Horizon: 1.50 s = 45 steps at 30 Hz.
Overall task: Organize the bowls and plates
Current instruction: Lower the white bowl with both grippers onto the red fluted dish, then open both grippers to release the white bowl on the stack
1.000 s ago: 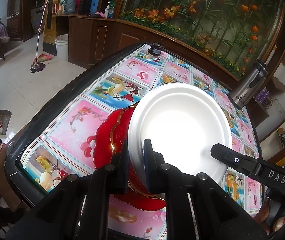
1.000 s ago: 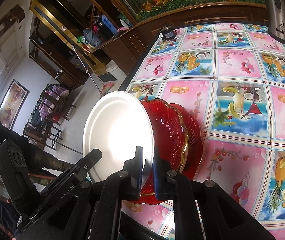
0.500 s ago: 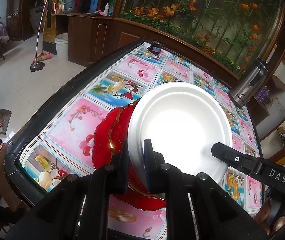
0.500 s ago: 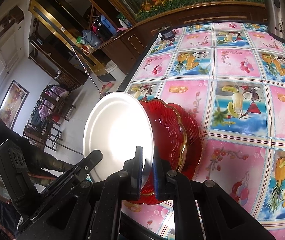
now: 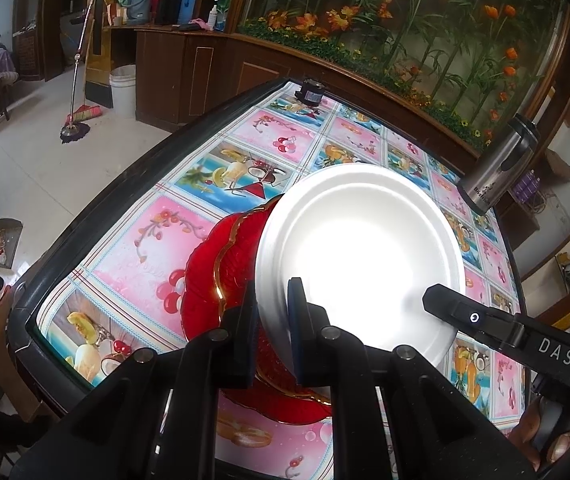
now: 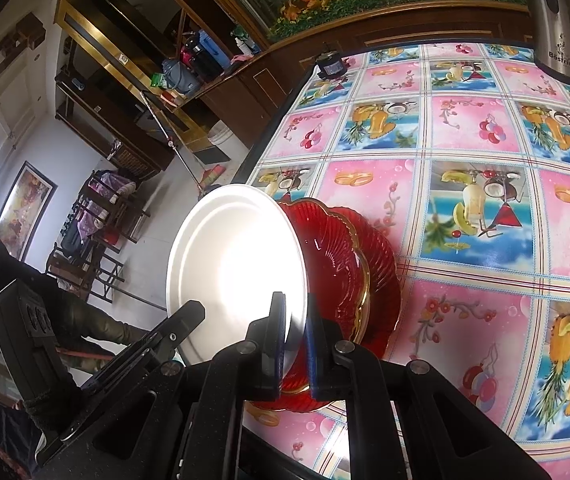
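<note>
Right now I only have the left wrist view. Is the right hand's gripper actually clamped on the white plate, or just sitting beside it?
Observer: Clamped. The right wrist view shows the right gripper with a finger on each face of the rim of the white plate.
Operator: What's on the table behind the plate?
Observer: Only patterned tablecloth shows between the red dishes and the steel flask.

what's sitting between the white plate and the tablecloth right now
Two red glass dishes with gold rims, stacked beneath the white plate, rest on the tablecloth. The right wrist view shows it best.
</note>
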Motion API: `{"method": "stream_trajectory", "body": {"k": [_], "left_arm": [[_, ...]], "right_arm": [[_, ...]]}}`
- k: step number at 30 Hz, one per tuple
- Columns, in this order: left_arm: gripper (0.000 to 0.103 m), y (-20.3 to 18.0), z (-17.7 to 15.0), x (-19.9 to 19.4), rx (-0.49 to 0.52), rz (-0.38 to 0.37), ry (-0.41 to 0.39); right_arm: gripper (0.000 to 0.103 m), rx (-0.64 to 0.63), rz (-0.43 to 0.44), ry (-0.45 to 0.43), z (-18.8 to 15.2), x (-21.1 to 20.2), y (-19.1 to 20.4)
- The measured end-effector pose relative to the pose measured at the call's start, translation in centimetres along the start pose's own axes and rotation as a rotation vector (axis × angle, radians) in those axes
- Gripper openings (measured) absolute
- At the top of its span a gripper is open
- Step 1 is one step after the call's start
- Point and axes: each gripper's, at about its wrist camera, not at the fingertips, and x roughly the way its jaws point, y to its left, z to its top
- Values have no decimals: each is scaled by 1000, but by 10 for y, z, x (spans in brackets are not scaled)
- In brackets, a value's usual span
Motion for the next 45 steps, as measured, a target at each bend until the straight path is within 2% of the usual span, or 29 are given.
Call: {"method": "stream_trajectory", "body": {"k": [25, 29, 31, 33, 35, 36, 40, 44, 45], "left_arm": [[12, -4, 0, 13, 11, 50, 36], [13, -2, 0, 13, 0, 69, 37], [16, -2, 0, 11, -1, 81, 30], [33, -2, 0, 9, 0, 84, 25], [45, -4, -1, 6, 4, 88, 12], [46, -5, -1, 3, 7, 95, -1], [46, -6, -1, -5, 12, 108, -27], [61, -8, -3, -20, 27, 120, -74], [61, -9, -4, -23, 34, 122, -85]], "right_arm": [[14, -18, -62, 33, 5, 14, 4], [39, -23, -70, 14, 6, 11, 4], [42, -28, -78, 3, 6, 9, 5], [48, -33, -77, -7, 7, 6, 6], [60, -35, -71, -19, 6, 3, 7], [62, -37, -69, -24, 6, 2, 7], [82, -54, -47, -53, 5, -6, 10], [93, -79, -45, -111, 1, -23, 13], [95, -93, -46, -128, 0, -29, 14]]}}
